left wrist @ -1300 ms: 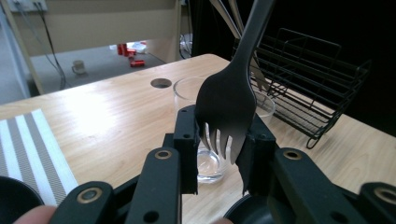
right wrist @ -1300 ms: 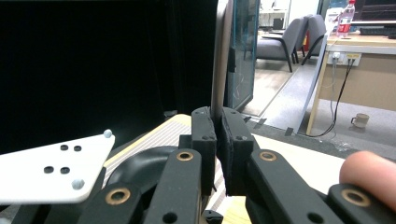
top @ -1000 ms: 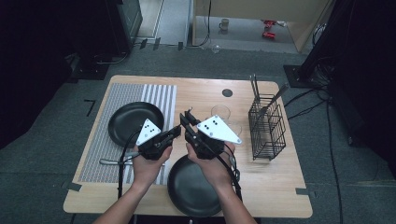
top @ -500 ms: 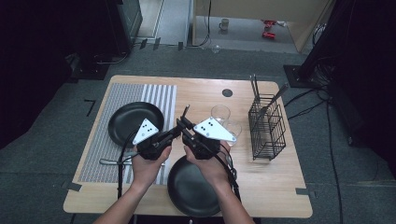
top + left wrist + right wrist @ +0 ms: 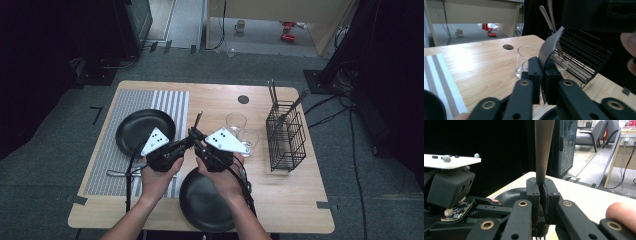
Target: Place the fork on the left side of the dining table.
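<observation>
High view: both hands meet above the middle of the wooden surface (image 5: 215, 100), the left tongs (image 5: 189, 141) and the right tongs (image 5: 196, 136) brought tip to tip. Between them a slim dark utensil (image 5: 198, 119) sticks up and away from the person; only its narrow upper end shows, so what kind of utensil it is I cannot tell. One black plate (image 5: 142, 131) lies on the striped mat (image 5: 165, 102) at the left, a second black plate (image 5: 205, 200) lies just under the right hand, and two clear glasses (image 5: 236, 121) stand beside a black wire rack (image 5: 286, 135) holding cutlery.

Left gripper view: the left tongs (image 5: 543, 75) are clamped together on the utensil (image 5: 551, 45), which here looks like a flat, dull grey-black strip (matte, widening toward its slanted top end). It rises tilted to the right, in front of the glasses (image 5: 525, 60) and the rack (image 5: 584, 57).

Right gripper view: the right tongs (image 5: 541, 195) are also pressed shut on the utensil (image 5: 543, 150), which stands nearly upright as a smooth grey-brown band tapering down into the pads. The left gripper's body sits close at the left.

No brand, label or readable writing shows on any of these things.
</observation>
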The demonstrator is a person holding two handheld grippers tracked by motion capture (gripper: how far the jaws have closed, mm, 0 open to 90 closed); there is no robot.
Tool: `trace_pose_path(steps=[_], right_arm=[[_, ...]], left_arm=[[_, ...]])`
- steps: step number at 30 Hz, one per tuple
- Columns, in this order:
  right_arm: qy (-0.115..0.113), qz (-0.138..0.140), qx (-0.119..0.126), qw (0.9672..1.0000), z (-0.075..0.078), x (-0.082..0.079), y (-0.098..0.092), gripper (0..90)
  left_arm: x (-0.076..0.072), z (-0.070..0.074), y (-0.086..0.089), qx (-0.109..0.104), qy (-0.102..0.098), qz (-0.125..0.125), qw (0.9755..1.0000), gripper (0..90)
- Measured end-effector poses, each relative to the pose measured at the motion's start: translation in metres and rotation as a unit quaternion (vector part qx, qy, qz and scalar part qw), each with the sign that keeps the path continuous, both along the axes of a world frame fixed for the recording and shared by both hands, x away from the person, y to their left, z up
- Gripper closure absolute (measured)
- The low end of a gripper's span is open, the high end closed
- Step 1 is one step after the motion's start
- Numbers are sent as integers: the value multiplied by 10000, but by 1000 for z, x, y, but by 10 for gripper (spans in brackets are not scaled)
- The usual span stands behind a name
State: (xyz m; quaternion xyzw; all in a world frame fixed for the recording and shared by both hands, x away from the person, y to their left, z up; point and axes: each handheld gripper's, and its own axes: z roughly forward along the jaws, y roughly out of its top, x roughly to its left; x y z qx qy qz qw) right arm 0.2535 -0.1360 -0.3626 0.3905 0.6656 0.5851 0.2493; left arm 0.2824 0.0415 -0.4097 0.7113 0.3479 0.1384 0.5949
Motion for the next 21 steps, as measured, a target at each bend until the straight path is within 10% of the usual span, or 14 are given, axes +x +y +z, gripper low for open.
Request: trace_pose_path(steps=[9, 21], right_arm=[[-9, -161, 44, 9999, 2, 1, -3, 857], [65, -219, -21, 9997, -1, 3, -6, 858]], left_arm=[[-9, -5, 3, 309, -209, -34, 9993, 640], [-13, 11, 32, 151, -435, 183, 9988, 615]])
